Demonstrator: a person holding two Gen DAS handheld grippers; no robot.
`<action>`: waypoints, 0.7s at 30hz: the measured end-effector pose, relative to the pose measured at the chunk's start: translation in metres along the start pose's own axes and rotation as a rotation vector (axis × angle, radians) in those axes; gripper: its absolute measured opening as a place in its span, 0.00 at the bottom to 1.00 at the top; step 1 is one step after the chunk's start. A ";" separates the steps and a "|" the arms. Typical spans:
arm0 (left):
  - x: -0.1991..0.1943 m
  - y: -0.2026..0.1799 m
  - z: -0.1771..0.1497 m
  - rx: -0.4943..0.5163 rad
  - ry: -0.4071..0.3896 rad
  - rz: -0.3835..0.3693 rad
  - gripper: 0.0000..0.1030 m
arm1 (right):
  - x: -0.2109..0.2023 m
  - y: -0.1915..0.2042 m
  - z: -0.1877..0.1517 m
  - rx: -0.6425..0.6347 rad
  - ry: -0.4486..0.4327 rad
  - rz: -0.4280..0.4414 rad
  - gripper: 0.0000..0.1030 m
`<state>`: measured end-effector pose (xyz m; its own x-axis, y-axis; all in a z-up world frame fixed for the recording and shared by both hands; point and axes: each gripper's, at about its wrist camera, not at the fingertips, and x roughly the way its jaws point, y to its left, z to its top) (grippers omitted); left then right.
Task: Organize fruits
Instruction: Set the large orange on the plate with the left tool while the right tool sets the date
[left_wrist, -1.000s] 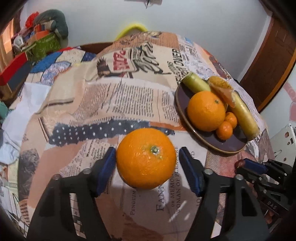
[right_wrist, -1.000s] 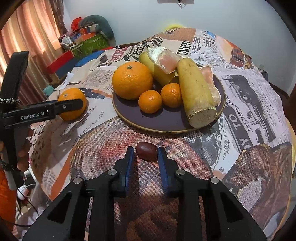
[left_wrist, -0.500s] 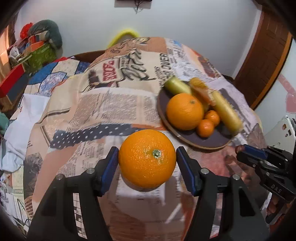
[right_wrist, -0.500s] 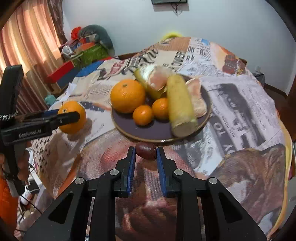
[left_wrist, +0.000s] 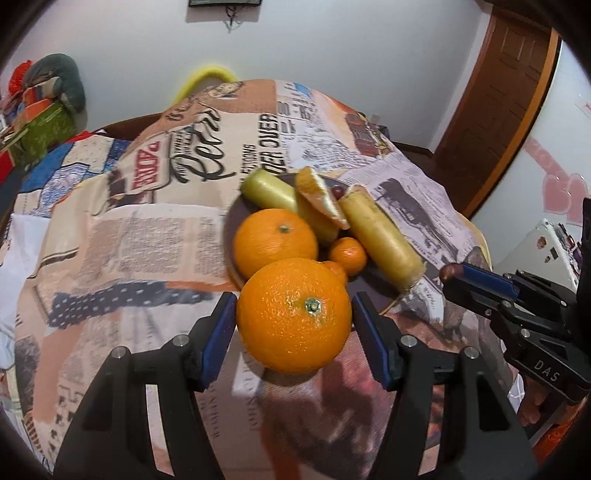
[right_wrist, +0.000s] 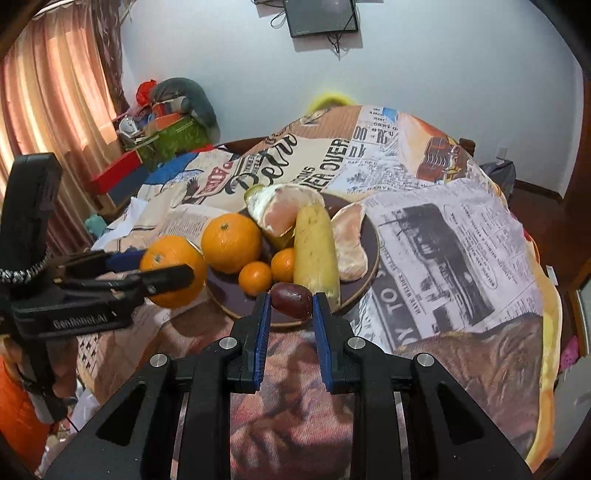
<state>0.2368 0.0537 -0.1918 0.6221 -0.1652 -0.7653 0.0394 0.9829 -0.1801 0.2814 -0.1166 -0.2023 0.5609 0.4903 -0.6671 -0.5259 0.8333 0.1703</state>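
My left gripper (left_wrist: 294, 314) is shut on a large orange (left_wrist: 293, 315) and holds it in the air just in front of the dark plate's (left_wrist: 231, 229) near left rim. The plate holds another orange (left_wrist: 275, 242), small mandarins (left_wrist: 347, 255), two pale yellow fruit pieces (left_wrist: 380, 240) and a peeled citrus wedge (left_wrist: 319, 197). My right gripper (right_wrist: 291, 297) is shut on a small dark red date (right_wrist: 291, 295), held above the plate's (right_wrist: 371, 240) near rim. The left gripper (right_wrist: 162, 273) with its orange (right_wrist: 171, 258) shows at the left of the right wrist view.
The round table wears a newspaper-print cloth (left_wrist: 147, 229). A pile of boxes and clothes (right_wrist: 166, 122) stands at the back left by curtains (right_wrist: 55, 96). A wooden door (left_wrist: 502, 92) is at the right. A white appliance (left_wrist: 543, 251) stands beyond the table's right edge.
Both grippers lifted their fruit off the cloth and moved toward the plate. The left gripper closed on the orange and swung right; the date now hangs over the plate's rim.
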 end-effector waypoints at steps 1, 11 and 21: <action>0.004 -0.003 0.001 0.004 0.006 -0.005 0.61 | 0.001 0.000 0.001 0.000 -0.002 0.002 0.20; 0.029 -0.012 0.010 0.013 0.014 -0.032 0.61 | 0.017 0.000 0.009 -0.012 -0.001 0.034 0.20; 0.037 -0.002 0.016 -0.004 0.005 -0.045 0.64 | 0.027 0.004 0.012 -0.026 0.016 0.052 0.20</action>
<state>0.2721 0.0470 -0.2104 0.6158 -0.2095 -0.7596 0.0643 0.9742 -0.2165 0.3023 -0.0972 -0.2107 0.5227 0.5283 -0.6691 -0.5705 0.8000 0.1860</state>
